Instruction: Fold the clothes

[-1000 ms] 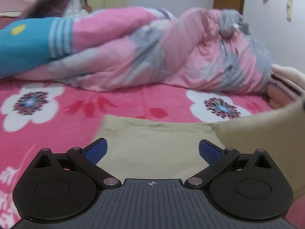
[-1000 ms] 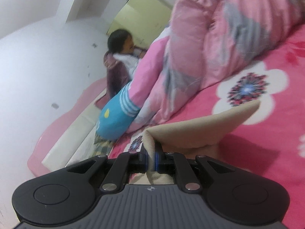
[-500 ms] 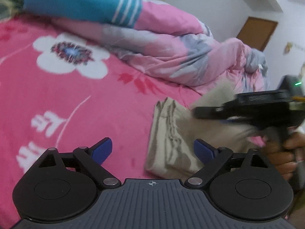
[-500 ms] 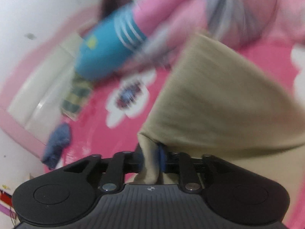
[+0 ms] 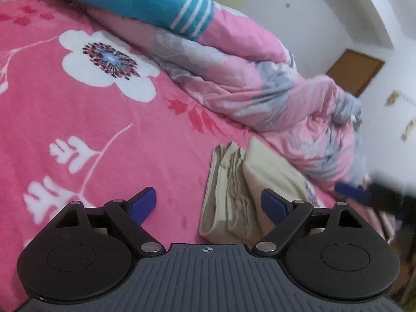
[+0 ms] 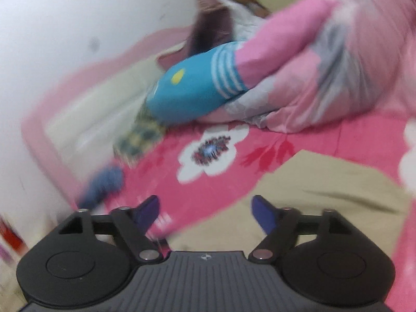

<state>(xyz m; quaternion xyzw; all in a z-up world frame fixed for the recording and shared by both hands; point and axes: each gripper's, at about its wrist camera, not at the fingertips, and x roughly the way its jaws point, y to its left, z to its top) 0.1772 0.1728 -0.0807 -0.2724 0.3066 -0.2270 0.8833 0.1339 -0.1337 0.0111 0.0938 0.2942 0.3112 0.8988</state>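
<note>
A beige garment [image 5: 241,189] lies folded in layers on the pink flowered bedsheet [image 5: 104,140], just ahead and right of my left gripper [image 5: 209,202], which is open and empty. In the right wrist view the same beige garment [image 6: 325,195] spreads flat under and ahead of my right gripper [image 6: 205,210], which is open with nothing between its fingers. The right gripper's blue fingertip [image 5: 351,191] shows blurred at the far right of the left wrist view, beyond the garment.
A bunched pink and grey quilt [image 5: 260,83] with a blue striped pillow [image 5: 145,0] runs along the far side of the bed. A person [image 6: 228,15] sits behind it. A dark blue cloth [image 6: 104,184] and a checked cloth [image 6: 137,137] lie near the headboard.
My right gripper has opened and let go of the beige garment, which now lies folded on the bed. It has drawn back to the right. My left gripper stayed open.
</note>
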